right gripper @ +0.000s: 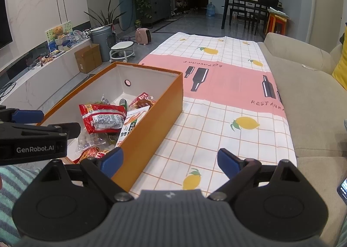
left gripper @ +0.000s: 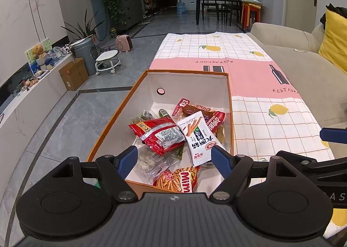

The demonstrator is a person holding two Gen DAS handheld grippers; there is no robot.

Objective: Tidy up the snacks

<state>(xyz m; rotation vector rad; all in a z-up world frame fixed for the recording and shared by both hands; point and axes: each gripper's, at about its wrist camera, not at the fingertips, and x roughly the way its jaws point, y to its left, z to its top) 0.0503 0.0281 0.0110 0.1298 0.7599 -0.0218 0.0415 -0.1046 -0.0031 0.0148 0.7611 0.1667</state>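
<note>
An orange box (left gripper: pixel 230 99) with a white inside stands on the lemon-print tablecloth (left gripper: pixel 260 121) and holds several snack packets: a red packet (left gripper: pixel 159 134), a white stick-snack packet (left gripper: pixel 198 138), a clear packet (left gripper: pixel 151 164) and an orange Mimi packet (left gripper: pixel 180 179). My left gripper (left gripper: pixel 174 158) is open and empty, hovering over the box's near end. In the right wrist view the box (right gripper: pixel 158 116) sits to the left. My right gripper (right gripper: pixel 170 160) is open and empty above the tablecloth (right gripper: pixel 216 134), beside the box's near right corner. The left gripper (right gripper: pixel 28 116) shows at the left edge.
A beige sofa (right gripper: pixel 308 99) runs along the table's right side, with a yellow cushion (left gripper: pixel 334 41). A phone (right gripper: pixel 342 188) lies at the right edge. On the floor to the left are a cardboard box (left gripper: pixel 73 73), a grey bin (left gripper: pixel 85 51) and a white wheeled stool (left gripper: pixel 107 60).
</note>
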